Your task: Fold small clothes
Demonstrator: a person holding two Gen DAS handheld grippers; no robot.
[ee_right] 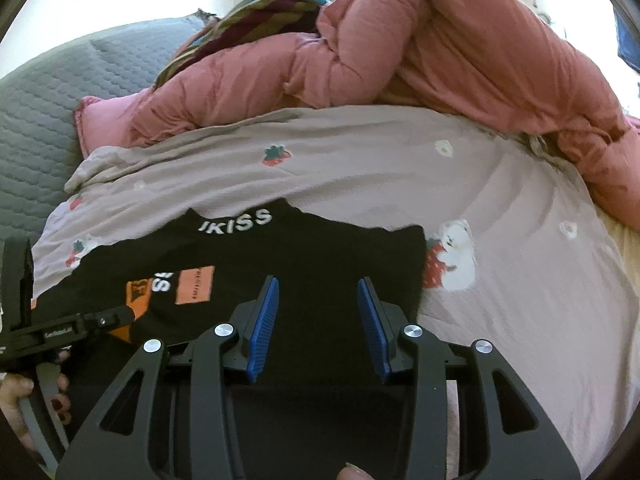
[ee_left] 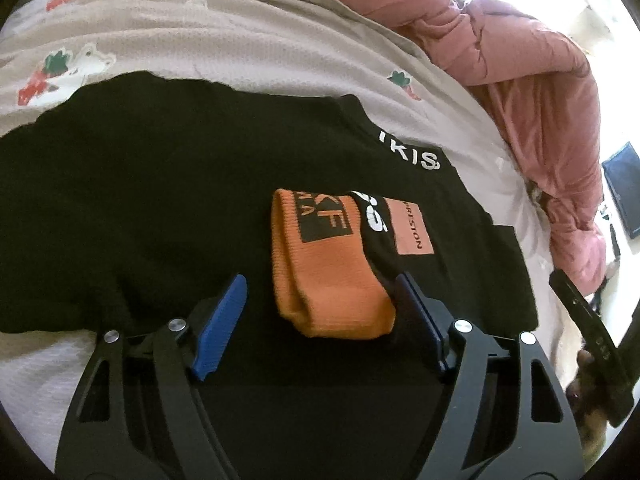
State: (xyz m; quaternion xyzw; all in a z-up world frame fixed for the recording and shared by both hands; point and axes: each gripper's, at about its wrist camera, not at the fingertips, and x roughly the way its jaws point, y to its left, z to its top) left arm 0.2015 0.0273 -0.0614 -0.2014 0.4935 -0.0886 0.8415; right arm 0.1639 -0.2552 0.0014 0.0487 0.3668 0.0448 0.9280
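A black garment (ee_left: 160, 208) with white lettering lies flat on the bed; it also shows in the right wrist view (ee_right: 320, 252). An orange cuff (ee_left: 320, 268) with a black patch lies folded over it, between the blue pads of my left gripper (ee_left: 320, 284). The left jaws are wide open around the cuff; the right pad (ee_left: 416, 316) is against its edge. My right gripper (ee_right: 318, 284) is open and empty over the garment's right part. The left gripper (ee_right: 80, 324) shows at the left edge of the right wrist view, over the orange cuff (ee_right: 138, 300).
A strawberry-print sheet (ee_right: 500, 208) covers the bed. A pink quilt (ee_right: 420, 52) is bunched at the far side, also in the left wrist view (ee_left: 532, 80). A grey quilted pillow (ee_right: 48, 120) and striped cloth (ee_right: 256, 8) lie far left.
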